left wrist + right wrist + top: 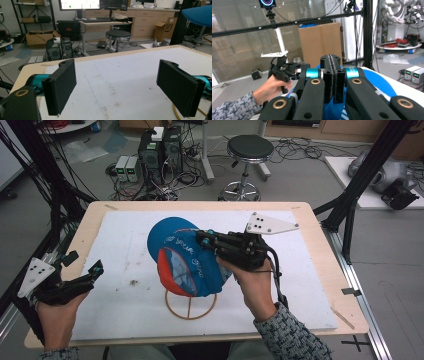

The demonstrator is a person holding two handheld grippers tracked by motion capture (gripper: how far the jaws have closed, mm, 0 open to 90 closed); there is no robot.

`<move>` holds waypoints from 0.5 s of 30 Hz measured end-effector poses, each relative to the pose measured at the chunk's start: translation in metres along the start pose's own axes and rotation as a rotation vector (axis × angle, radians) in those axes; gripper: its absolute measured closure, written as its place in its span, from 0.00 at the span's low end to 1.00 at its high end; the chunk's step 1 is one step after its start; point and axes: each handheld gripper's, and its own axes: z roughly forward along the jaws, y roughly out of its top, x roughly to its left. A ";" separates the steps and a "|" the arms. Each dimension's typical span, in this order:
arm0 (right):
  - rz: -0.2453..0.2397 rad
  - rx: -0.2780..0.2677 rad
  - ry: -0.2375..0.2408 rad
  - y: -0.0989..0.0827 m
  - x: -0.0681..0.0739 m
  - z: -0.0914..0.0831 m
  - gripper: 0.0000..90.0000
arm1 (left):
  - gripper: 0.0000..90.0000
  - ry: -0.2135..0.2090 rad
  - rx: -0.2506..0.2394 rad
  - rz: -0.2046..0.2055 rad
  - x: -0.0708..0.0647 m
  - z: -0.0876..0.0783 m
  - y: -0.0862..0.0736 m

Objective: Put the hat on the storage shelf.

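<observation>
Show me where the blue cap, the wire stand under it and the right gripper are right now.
blue cap [170, 240]: high view, on the crown's blue top.
wire stand [191, 308]: high view, on the base ring's middle spoke.
right gripper [202, 236]: high view, at the closed jaw tips against the cap.

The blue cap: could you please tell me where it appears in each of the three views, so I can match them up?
High view: the blue cap sits mid-table on the wire stand, under the right claw.
Left gripper view: its blue edge shows at the top right corner.
Right gripper view: blue fabric lies beneath the shut jaws, low centre and right.
Shared landmark: the white table mat, also seen in the left gripper view.
</observation>
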 end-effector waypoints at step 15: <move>-0.046 0.055 0.023 -0.011 0.015 0.021 1.00 | 0.18 -0.006 0.001 -0.001 -0.001 0.001 0.000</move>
